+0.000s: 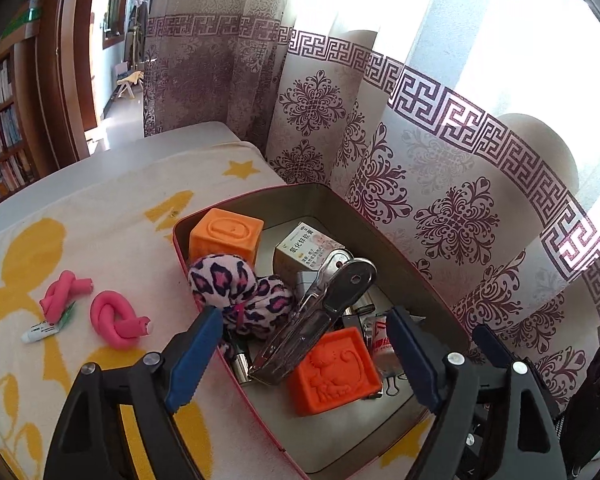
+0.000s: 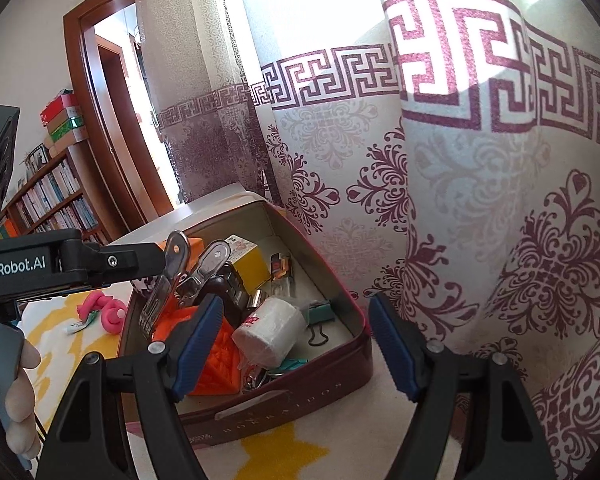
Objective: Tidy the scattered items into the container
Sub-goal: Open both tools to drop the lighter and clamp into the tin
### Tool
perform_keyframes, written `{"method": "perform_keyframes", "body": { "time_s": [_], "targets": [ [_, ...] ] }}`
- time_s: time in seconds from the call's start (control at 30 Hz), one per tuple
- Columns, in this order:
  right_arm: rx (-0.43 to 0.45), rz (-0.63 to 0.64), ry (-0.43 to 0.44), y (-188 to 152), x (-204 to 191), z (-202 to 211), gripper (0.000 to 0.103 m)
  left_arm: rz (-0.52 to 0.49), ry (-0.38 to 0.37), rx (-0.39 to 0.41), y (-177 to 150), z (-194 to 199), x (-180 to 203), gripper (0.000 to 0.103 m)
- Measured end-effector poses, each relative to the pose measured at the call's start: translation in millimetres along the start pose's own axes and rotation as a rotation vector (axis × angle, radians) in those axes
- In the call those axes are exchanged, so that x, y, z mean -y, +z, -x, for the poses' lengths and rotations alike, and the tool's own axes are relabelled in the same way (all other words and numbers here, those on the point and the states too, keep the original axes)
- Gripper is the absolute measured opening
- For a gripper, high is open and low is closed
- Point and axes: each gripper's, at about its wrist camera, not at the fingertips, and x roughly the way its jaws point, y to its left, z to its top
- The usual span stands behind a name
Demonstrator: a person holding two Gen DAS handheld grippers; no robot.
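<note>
A dark red tin (image 1: 180, 236) stands on a star-print towel, next to the curtain. It holds an orange cube (image 1: 226, 236), a flat orange block (image 1: 334, 368), a leopard-print fabric piece (image 1: 236, 284), a large metal clip (image 1: 320, 312) and a small medicine box (image 1: 308, 248). My left gripper (image 1: 306, 360) hovers open over the tin's near end, and its pads touch nothing. Two pink foam twists (image 1: 66, 292) (image 1: 118, 318) and a small white tube (image 1: 40, 332) lie on the towel to the tin's left. My right gripper (image 2: 298, 340) stands open above the tin's corner (image 2: 340, 364), over a white roll (image 2: 272, 332).
A patterned curtain (image 2: 460, 200) hangs right behind and beside the tin. The towel (image 1: 100, 240) covers a table whose far edge drops toward a doorway and bookshelves (image 2: 52, 204). A hand (image 2: 20, 392) grips the left tool's black body (image 2: 28, 266) at the left edge of the right wrist view.
</note>
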Motion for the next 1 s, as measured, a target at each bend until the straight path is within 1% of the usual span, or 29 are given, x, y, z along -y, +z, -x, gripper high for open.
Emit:
{"method": "perform_keyframes", "body": {
  "time_s": [0.2,0.37,0.57,0.77,1.0],
  "targets": [
    [0.003,-0.003,-0.005,-2,-3,1,0.080,0.103,0.035,0.025,-3,13,-41,0.086],
    [0.007,-0.007,0.001,-3,-6,4,0.080,0.165,0.074,0.050,-7,26,-74,0.086],
    [0.042,0.028,-0.009,-3,-19,12,0.080,0.249,0.108,0.058,-15,37,-114,0.086],
    [0.047,0.041,0.024,-2,-34,14,0.080,0.310,0.142,0.064,-25,46,-146,0.086],
    [0.058,0.094,0.092,-2,-68,22,0.080,0.376,0.181,0.076,-36,57,-180,0.086]
  ]
}}
